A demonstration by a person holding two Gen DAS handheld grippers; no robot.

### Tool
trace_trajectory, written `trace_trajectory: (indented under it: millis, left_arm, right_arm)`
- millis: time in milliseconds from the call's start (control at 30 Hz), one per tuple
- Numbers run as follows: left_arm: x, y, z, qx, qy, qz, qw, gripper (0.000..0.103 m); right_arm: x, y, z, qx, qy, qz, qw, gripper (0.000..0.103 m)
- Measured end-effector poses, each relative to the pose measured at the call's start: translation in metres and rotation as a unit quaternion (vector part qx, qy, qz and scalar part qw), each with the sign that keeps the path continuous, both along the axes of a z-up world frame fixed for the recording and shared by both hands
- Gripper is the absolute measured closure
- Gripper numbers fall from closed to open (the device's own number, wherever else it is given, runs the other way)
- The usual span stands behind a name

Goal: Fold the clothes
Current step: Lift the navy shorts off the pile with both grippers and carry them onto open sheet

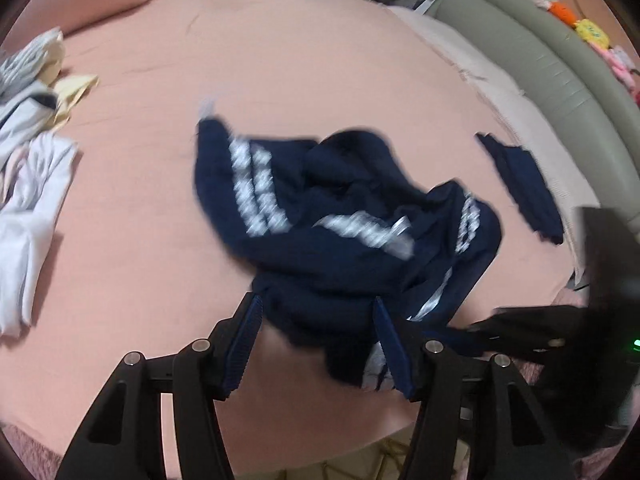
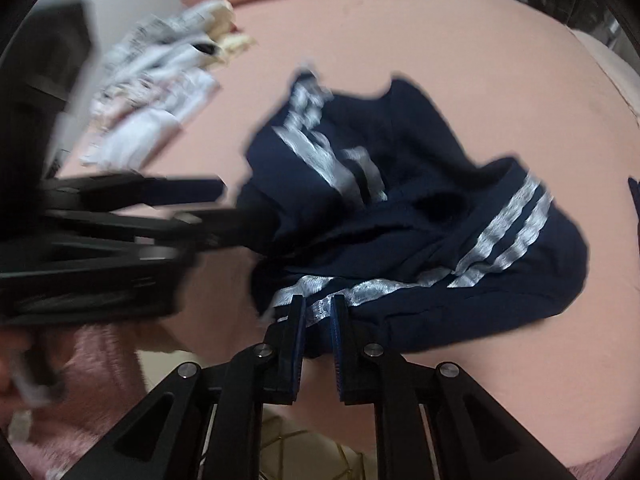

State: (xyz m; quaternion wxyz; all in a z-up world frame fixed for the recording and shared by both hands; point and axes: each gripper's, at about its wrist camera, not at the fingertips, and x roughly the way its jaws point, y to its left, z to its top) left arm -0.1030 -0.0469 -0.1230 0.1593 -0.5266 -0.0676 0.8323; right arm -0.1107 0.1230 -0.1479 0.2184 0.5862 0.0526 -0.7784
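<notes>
A crumpled navy garment with white stripes [image 1: 340,216] lies on the pink bed sheet [image 1: 280,60]; it also shows in the right wrist view [image 2: 420,224]. My left gripper [image 1: 316,312] is open, its fingers straddling the garment's near edge; it shows blurred in the right wrist view [image 2: 240,208]. My right gripper [image 2: 318,304] is nearly closed, pinching the striped near edge of the garment; it shows blurred in the left wrist view [image 1: 500,320].
A pile of white, grey and yellow clothes [image 1: 28,128] lies at the left of the bed, also in the right wrist view [image 2: 160,92]. A small navy piece [image 1: 520,184] lies to the right. A grey padded bed frame [image 1: 540,52] runs along the right.
</notes>
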Motion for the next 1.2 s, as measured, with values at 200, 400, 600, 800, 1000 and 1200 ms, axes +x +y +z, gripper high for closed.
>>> trace_trajectory:
  millis: [200,400,600,800,1000,1200]
  left_arm:
    - [-0.018,-0.006,-0.02,-0.137,-0.011,0.008,0.9905,0.056]
    - [-0.004,-0.029,0.007,-0.13,-0.007,0.024,0.9913,0.056]
    - [-0.018,0.024,0.008,-0.086,0.028,-0.039,0.9951,0.056]
    - [-0.032,0.029,-0.023,-0.15,-0.003,-0.039,0.9879,0.055]
    - [-0.023,-0.031,0.011,-0.174,0.018,0.027,0.9842,0.056]
    - [0.005,-0.009,0.009,-0.124,0.022,-0.031,0.9916,0.056]
  right_arm:
    - [-0.027,0.061,0.0,0.064,0.027,-0.104,0.992,0.092]
    - [-0.031,0.078,0.022,0.055,0.045,-0.123,0.99,0.092]
    - [-0.022,0.034,0.029,-0.039,0.03,-0.047,0.998,0.091]
    - [-0.036,0.011,-0.016,-0.01,0.001,-0.046,0.999,0.097]
    - [-0.053,0.052,0.012,0.061,0.054,-0.113,0.99,0.092]
    - [-0.021,0.04,0.031,0.004,0.052,-0.05,0.997,0.087]
